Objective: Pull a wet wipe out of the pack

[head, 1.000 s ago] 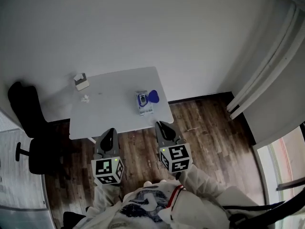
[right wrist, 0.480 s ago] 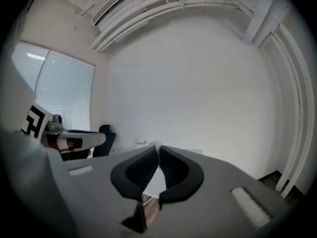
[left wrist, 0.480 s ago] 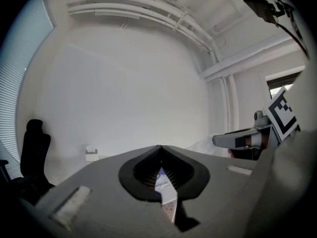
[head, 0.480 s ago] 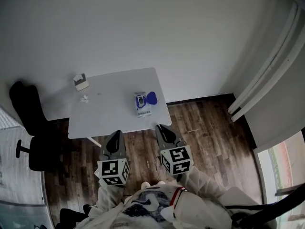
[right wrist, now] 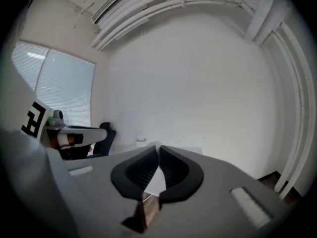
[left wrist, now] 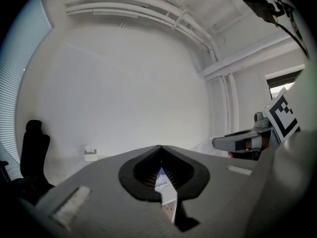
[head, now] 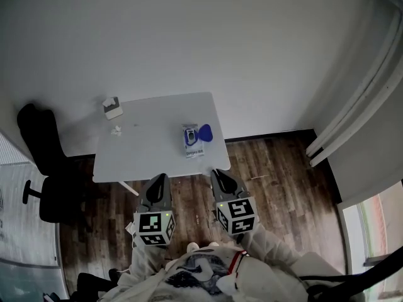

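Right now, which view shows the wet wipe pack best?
The head view: the whole pack lies on the table, lid open. The left gripper view shows a sliver past its jaws; the right gripper view, none.

Office: swivel chair (head: 39, 142), white desk (head: 151, 151)

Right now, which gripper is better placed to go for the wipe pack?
Right, probably. In the head view the right gripper sits nearer the wipe pack, which lies toward the table's right side, than the left gripper. Both are shut, empty and short of the table.
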